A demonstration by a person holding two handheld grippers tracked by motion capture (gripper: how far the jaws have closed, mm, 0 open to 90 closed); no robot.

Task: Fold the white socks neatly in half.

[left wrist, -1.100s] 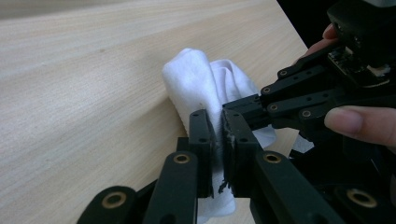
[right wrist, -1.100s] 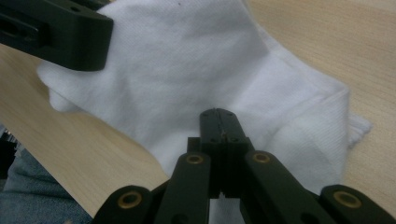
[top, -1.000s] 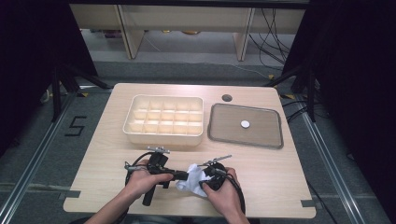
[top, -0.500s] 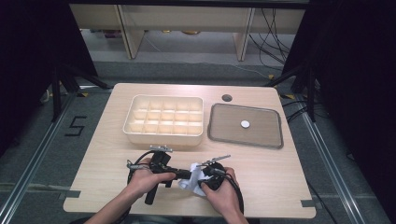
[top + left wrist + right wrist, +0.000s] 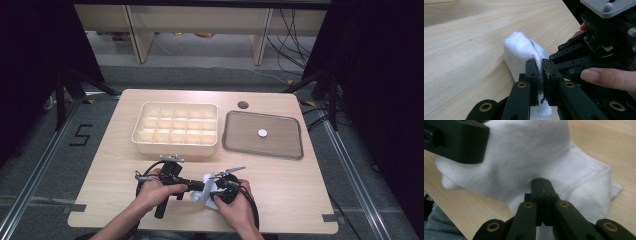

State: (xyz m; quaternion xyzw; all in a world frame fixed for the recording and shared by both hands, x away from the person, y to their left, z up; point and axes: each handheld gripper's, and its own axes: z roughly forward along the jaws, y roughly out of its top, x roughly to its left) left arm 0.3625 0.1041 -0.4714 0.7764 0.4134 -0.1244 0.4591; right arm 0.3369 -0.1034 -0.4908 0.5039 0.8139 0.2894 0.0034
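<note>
Nothing has moved: both the left hand-held gripper (image 5: 541, 75) and right hand-held gripper (image 5: 541, 192) stay clamped on the white cloth (image 5: 206, 189) at the counter's (image 5: 300, 200) near edge, mid-fold.

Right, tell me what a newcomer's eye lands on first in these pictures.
First, the white cloth at the table's near edge, pinched from both sides by the left tongs and the right tongs. Behind it stands the cream compartment tray, and to its right the flat grey tray with one small white disc at its middle.
</note>
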